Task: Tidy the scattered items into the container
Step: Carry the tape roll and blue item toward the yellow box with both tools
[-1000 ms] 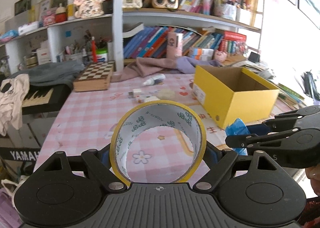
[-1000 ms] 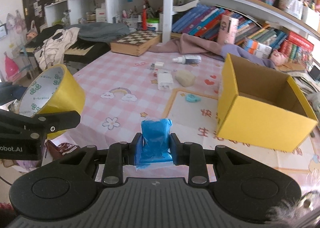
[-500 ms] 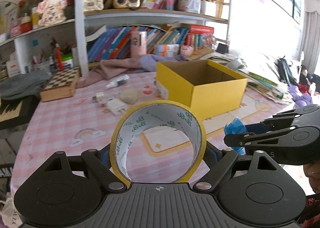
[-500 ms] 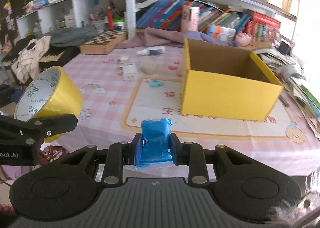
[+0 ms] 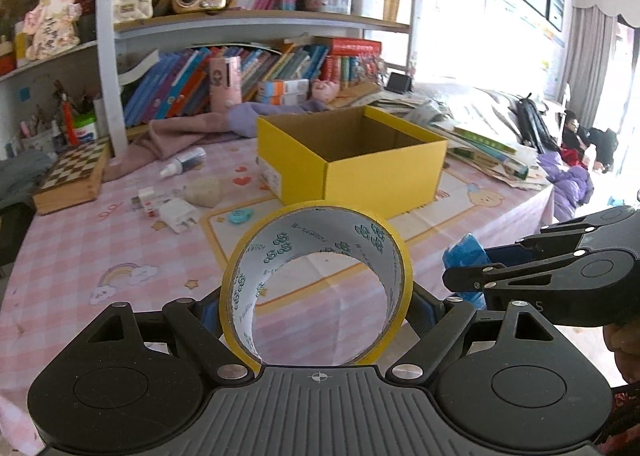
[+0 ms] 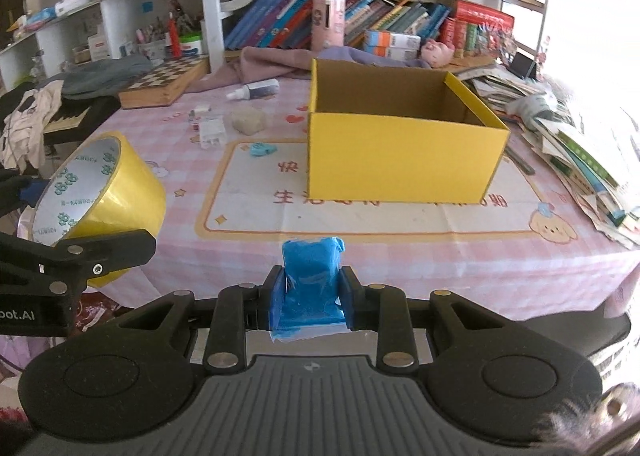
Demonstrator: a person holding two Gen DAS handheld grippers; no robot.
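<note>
Yellow tape roll (image 5: pixel 316 280) clamped between left gripper (image 5: pixel 316 306) jaws; blue packet (image 6: pixel 312 282) pinched between right gripper (image 6: pixel 312 296) jaws.

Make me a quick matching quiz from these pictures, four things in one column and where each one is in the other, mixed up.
Things:
1. tape roll
2. blue packet
3. white dropper bottle
4. chessboard box

Places:
A. lying on the tablecloth near the pink cloth
B. held in the left gripper
C. at the table's far left edge
D. held in the right gripper

Pairs: 1-B, 2-D, 3-A, 4-C
</note>
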